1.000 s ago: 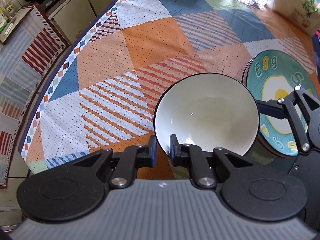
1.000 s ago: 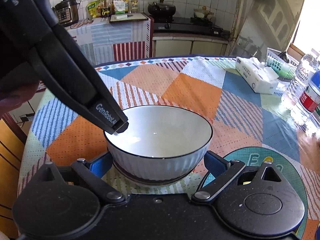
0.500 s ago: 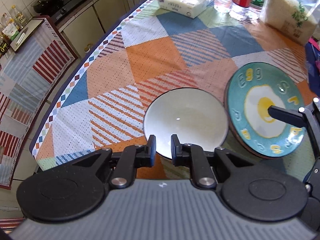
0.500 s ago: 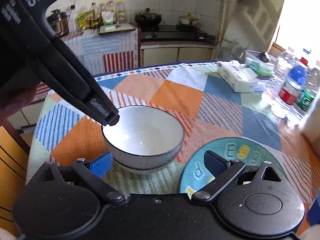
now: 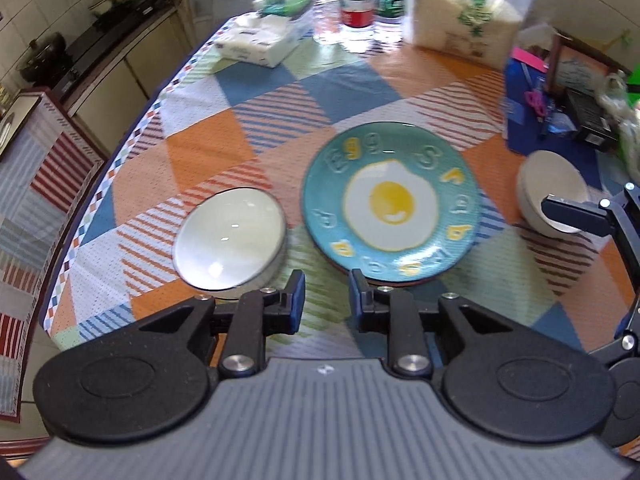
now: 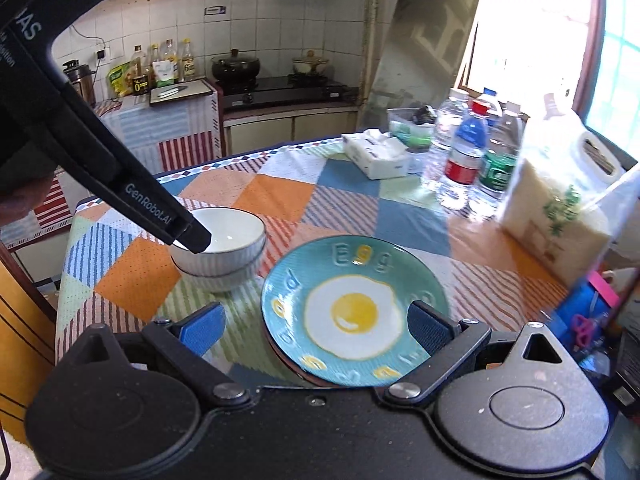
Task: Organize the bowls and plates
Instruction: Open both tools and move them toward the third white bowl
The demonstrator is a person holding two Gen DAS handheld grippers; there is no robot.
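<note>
Two white ribbed bowls with dark rims are stacked on the patterned tablecloth; the top bowl shows in the left wrist view. A teal egg plate lies to their right, resting on a darker plate; it also shows in the right wrist view. A third white bowl stands farther right. My left gripper is open, empty, above and behind the stack. My right gripper is wide open and empty over the plate's near side.
A tissue pack, several water bottles and a bag of rice stand at the table's far end. A blue box with scissors and clutter is at the right. The table edge runs along the left.
My left gripper let go of the white bowl, opened and drew back and up. Both views pulled away from the stack, bringing the plate and third bowl into sight.
</note>
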